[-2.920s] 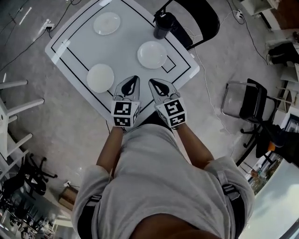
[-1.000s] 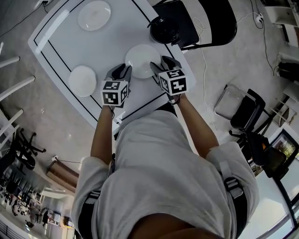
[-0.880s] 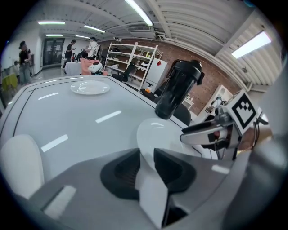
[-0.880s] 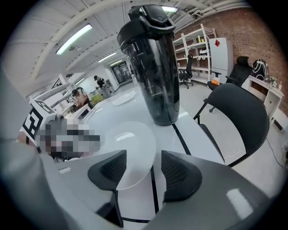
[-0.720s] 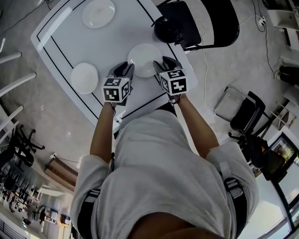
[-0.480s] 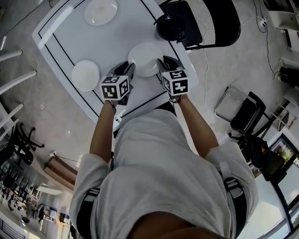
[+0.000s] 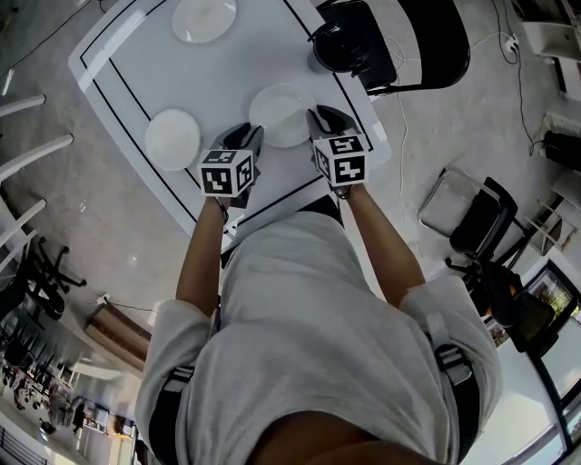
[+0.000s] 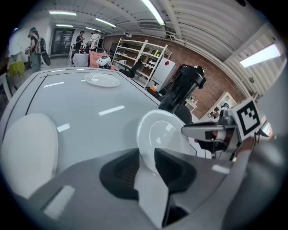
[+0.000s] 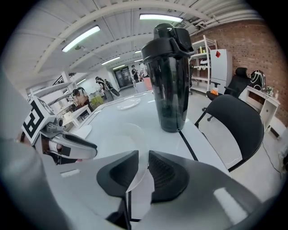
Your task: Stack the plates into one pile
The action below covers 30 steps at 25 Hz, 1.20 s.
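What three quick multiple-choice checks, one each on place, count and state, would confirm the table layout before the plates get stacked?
1. Where does the black bottle stand?
A. at the table edge, beside the black chair
B. at the table's centre
C. on the floor

2. How many white plates lie on the table?
A. two
B. three
C. four

3. How is the bottle?
A. on its side
B. upright, lid off
C. upright, lid on

1 A: the head view shows it at the edge by the chair.
2 B: three separate plates, none stacked.
3 C: the right gripper view shows it standing, capped.
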Available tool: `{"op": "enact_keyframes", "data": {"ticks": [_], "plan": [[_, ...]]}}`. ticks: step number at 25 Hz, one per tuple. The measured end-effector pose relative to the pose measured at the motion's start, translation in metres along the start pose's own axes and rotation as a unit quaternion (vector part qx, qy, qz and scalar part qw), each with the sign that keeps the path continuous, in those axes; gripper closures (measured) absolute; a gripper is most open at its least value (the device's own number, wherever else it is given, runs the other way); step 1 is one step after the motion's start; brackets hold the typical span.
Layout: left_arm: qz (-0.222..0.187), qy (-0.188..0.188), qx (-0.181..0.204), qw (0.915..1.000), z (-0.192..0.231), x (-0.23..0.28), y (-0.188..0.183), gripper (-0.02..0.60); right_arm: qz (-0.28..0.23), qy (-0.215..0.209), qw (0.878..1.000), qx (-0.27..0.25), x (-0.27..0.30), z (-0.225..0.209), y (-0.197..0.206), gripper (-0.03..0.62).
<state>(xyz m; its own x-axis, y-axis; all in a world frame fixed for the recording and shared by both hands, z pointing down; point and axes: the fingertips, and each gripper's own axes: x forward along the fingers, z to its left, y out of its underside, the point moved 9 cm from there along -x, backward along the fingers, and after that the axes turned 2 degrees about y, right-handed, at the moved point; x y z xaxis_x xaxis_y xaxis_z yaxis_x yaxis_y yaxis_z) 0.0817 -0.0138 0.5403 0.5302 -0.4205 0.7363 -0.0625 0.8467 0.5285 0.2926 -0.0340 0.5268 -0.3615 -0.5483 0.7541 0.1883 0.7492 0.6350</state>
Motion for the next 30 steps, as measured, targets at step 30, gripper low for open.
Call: {"op": "enact_keyframes", "data": {"ticks": [30], "plan": [[-0.045,-0.041,-0.033,0.9976,0.046,-0.091,0.042,0.48,-0.013,-0.049,0.998,-0.049,-0.001,0.102,-0.004,0.491]]}}
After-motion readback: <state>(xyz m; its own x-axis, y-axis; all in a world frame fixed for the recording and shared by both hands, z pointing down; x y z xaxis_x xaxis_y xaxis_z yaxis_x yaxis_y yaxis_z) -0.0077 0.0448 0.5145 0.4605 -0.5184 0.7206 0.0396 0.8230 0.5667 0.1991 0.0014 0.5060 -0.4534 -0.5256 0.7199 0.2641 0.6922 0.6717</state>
